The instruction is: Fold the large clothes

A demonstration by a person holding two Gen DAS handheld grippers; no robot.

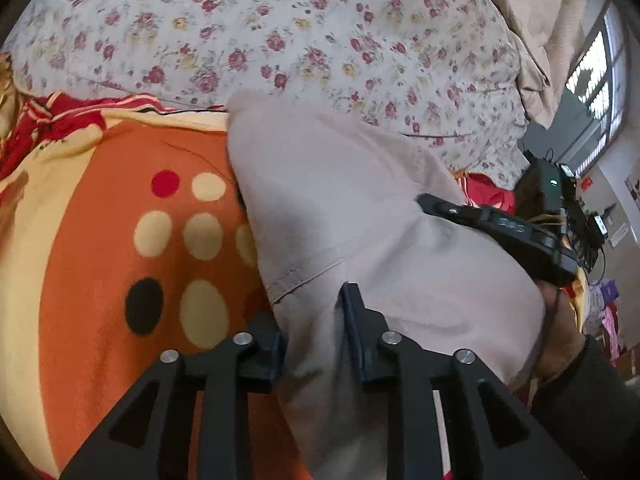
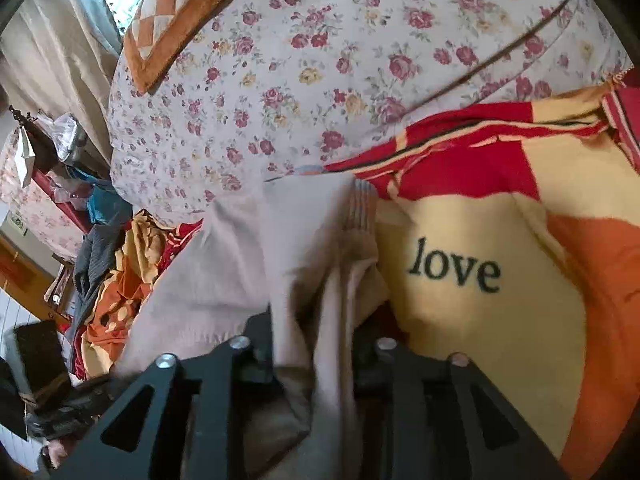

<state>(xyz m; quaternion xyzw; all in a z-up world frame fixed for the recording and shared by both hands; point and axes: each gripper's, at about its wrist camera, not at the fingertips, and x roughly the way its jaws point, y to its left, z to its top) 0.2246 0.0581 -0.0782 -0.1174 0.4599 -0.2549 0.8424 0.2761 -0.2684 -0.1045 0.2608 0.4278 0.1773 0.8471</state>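
Beige cloth, the large garment (image 1: 360,208), hangs bunched between both tools above the orange spotted blanket (image 1: 120,240) on the bed; the fold looks only begun, since the fabric is draped and creased rather than laid flat, and squaring and stacking appear left to do; the left gripper (image 1: 316,340) has its jaws closed on a hem section, pointing forward over the bed; the right gripper (image 2: 312,352) likewise pinches a gathered ribbed edge, jaws narrowed onto it, beside the blanket's "love" lettering (image 2: 454,270); a floral quilt (image 1: 280,40) lies beyond.

Beige garment (image 1: 360,208), orange blanket (image 1: 100,240) (dotted), floral quilt (image 1: 280,40)
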